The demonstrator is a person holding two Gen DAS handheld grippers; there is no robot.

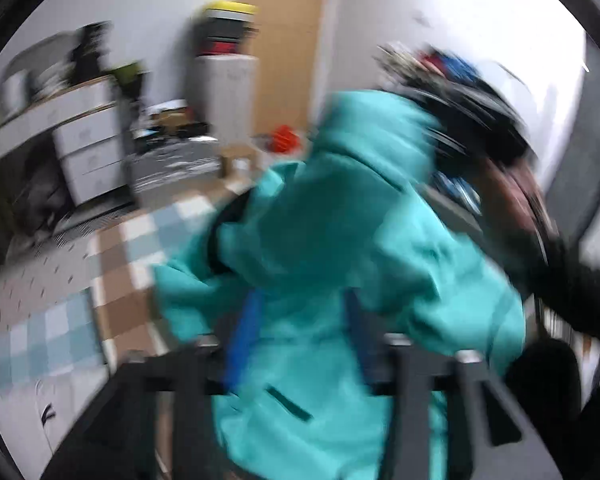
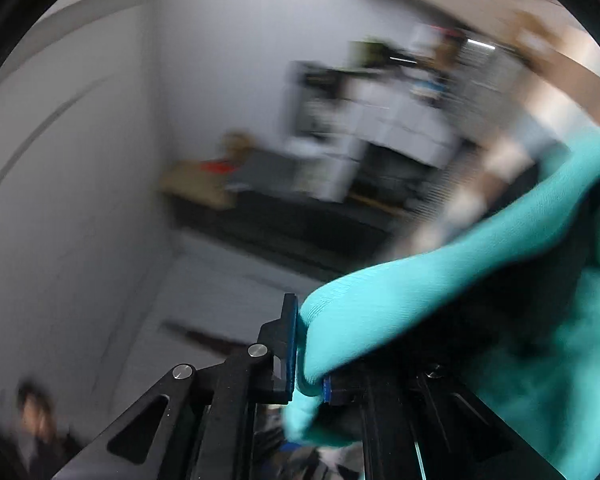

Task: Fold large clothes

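Teal garment (image 2: 440, 304) — between right gripper (image 2: 308, 356) pads

One teal garment (image 1: 340, 240); two grippers (image 1: 300, 344) (image 2: 310, 364); one drawer unit (image 1: 90, 148)

The garment (image 1: 332, 240) is turquoise with a darker teal pocket slit and a black lining. Left of the garment, the floor mat (image 1: 124, 264) is checked in pale blue, white and tan. Both grippers are black with blue pads (image 2: 290, 344). Beyond the garment, the drawer unit (image 1: 92, 152) is white.
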